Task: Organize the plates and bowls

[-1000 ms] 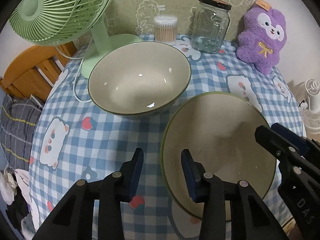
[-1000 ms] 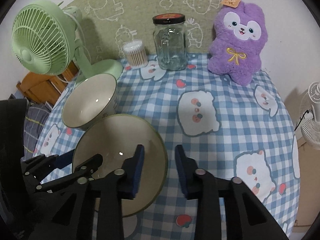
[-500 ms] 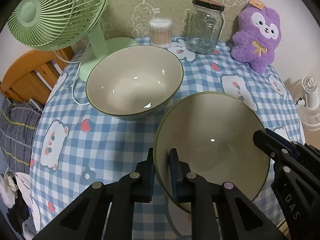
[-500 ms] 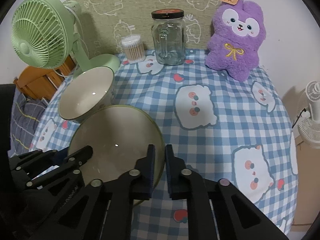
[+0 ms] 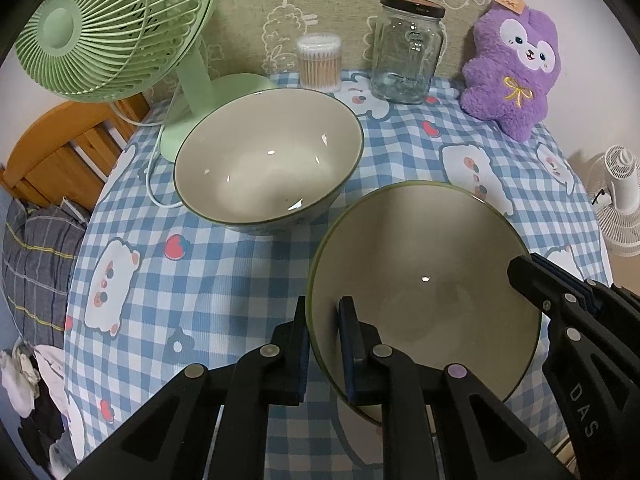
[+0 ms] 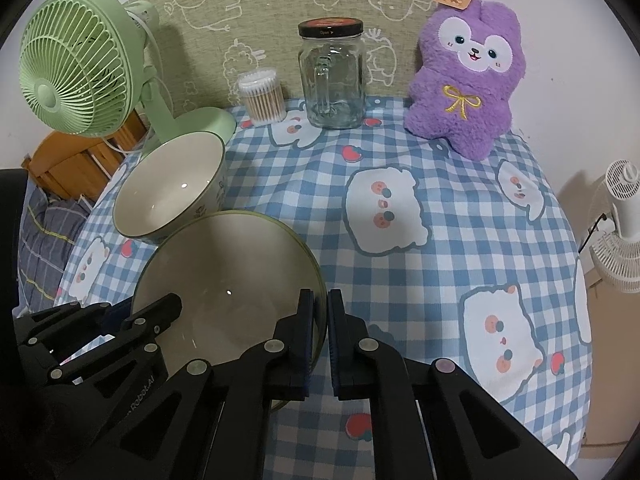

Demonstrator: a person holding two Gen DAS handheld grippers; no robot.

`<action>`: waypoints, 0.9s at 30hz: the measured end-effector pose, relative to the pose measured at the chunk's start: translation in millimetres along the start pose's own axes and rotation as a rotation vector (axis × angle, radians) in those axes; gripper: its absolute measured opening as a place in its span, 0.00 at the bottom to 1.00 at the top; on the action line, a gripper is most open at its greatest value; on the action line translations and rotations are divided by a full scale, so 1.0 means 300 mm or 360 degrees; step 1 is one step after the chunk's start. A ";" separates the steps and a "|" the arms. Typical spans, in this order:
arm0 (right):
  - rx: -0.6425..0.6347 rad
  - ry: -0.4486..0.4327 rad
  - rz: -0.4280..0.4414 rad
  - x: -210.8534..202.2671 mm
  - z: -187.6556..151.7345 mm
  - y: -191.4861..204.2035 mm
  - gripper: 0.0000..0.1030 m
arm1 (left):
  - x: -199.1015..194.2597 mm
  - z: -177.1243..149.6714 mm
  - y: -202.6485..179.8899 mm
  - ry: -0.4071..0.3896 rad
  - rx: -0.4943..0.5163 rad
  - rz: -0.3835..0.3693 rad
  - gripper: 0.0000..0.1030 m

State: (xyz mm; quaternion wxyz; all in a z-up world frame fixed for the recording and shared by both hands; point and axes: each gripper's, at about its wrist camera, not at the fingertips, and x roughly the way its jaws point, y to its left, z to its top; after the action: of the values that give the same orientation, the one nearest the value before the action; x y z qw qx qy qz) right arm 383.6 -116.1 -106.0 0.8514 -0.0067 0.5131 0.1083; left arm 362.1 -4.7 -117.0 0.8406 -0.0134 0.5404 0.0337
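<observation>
Both claws pinching near bowl (image 5: 424,240) rim, counter (image 6: 460,208) front left.

Left to right: left claw (image 5: 323,344) clamped on left rim, one pad inside, one outside; right claw (image 6: 321,344) clamped likewise on right rim. Second bowl (image 5: 268,160) just behind, upright, beside green fan (image 5: 116,28).

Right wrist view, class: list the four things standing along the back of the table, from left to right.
Green fan → cotton swab tub → glass jar → purple plush toy.
</observation>
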 end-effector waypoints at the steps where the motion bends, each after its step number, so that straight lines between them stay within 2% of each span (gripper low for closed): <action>1: -0.0001 -0.0002 -0.0004 -0.003 -0.002 0.002 0.09 | -0.002 -0.002 0.003 0.0001 -0.0002 -0.0002 0.10; 15: 0.0011 -0.0016 -0.0013 -0.067 -0.040 0.028 0.09 | -0.068 -0.051 0.010 -0.0030 0.0012 0.0016 0.10; 27: -0.0004 -0.0079 -0.0020 -0.191 -0.083 0.068 0.09 | -0.184 -0.107 0.031 -0.0096 0.0014 0.0015 0.10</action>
State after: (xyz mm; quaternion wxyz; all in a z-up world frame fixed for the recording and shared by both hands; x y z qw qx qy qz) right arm 332.1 -109.5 -65.5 0.8645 -0.0082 0.4917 0.1036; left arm 309.6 0.4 -80.1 0.8564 -0.0062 0.5150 0.0356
